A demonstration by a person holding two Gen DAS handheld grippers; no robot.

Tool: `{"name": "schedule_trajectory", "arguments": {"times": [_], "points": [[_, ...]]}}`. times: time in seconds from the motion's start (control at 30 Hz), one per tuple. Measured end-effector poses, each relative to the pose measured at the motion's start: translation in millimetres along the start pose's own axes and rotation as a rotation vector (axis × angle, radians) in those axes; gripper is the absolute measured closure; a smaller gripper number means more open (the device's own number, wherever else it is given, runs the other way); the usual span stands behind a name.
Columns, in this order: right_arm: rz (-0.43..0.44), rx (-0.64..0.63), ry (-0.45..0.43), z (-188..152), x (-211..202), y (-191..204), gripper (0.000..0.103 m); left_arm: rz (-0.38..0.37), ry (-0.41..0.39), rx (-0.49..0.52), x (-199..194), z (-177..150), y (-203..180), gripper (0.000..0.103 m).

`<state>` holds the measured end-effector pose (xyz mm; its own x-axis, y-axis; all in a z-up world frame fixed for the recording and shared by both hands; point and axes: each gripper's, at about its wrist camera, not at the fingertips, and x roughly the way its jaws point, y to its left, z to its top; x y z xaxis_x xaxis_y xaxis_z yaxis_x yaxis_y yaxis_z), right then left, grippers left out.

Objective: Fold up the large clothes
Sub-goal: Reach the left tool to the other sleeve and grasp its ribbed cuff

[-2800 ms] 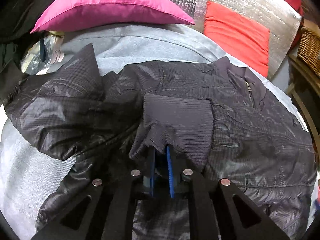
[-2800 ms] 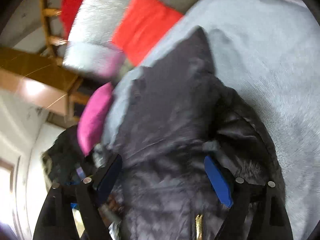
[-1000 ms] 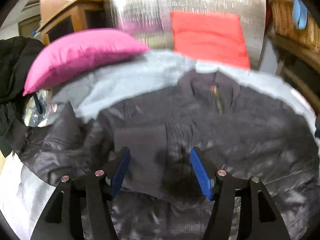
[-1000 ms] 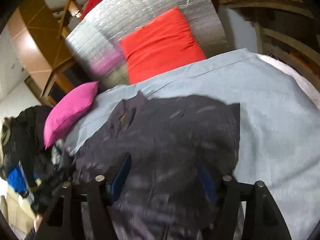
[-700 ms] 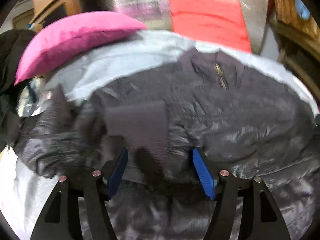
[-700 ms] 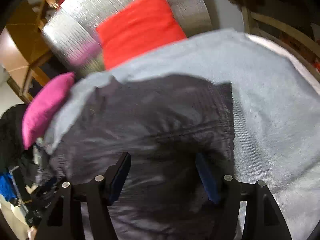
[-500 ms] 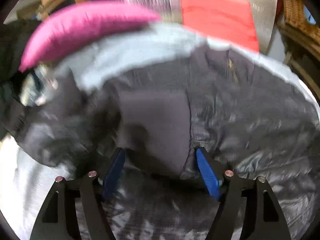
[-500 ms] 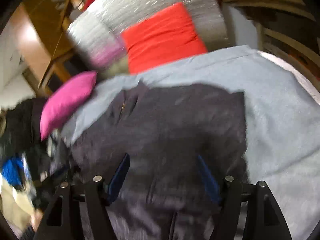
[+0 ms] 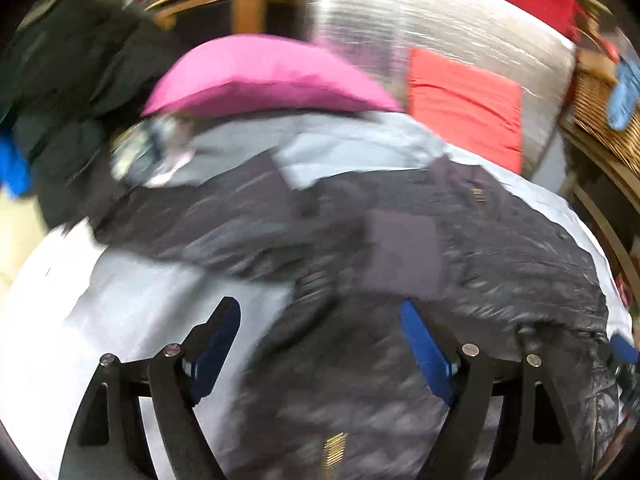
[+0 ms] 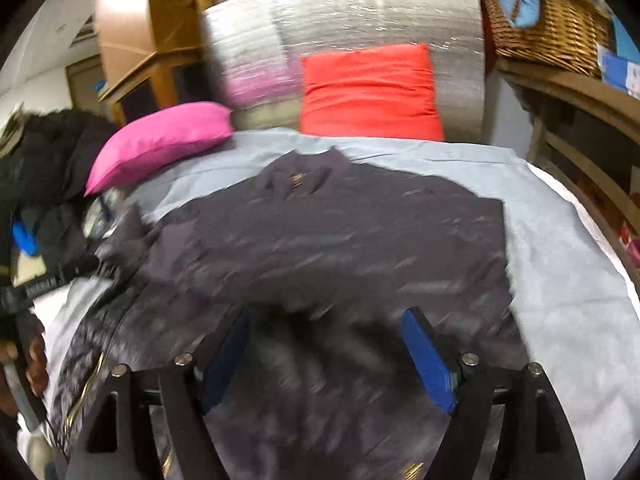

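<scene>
With both the left gripper (image 9: 316, 344) and right gripper (image 10: 326, 350) empty and their jaws opening above the dark puffer jacket (image 10: 328, 240) spread ahead on the bed (image 10: 560, 280), its slippery folded-in sleeve (image 9: 404, 256), ahead-right of the left gripper, may spring back.

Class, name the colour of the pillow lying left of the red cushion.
Bright pink pillow; sharpest in the right wrist view.

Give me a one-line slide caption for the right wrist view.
Right gripper, jaws opening and empty, above a dark jacket spread on a grey sheet, pink pillow and red cushion behind.
</scene>
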<state>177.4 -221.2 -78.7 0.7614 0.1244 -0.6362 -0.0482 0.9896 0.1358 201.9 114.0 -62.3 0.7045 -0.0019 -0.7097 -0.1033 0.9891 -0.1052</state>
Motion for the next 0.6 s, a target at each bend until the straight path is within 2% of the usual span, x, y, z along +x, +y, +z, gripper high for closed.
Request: {"name": "schedule_trajectory", "arguments": {"times": [0.17, 0.23, 0.37, 0.6], "points": [[0.011, -0.046, 0.024, -30.0, -2.2, 49.3, 0.022, 0.072, 0.051, -0.165, -5.9, -16.2, 71.7, 0.020], [-0.002, -0.073, 0.015, -41.1, -2.1, 70.1, 0.022, 0.095, 0.054, -0.201, -8.4, -21.8, 90.4, 0.020], [-0.022, -0.102, 0.018, -53.3, 3.7, 98.1, 0.022, 0.115, 0.047, -0.231, -20.5, -32.3, 118.7, 0.020], [-0.097, -0.130, 0.034, -62.8, 18.5, 109.6, 0.022, 0.117, 0.059, -0.270, -15.8, -40.8, 148.4, 0.020]]}}
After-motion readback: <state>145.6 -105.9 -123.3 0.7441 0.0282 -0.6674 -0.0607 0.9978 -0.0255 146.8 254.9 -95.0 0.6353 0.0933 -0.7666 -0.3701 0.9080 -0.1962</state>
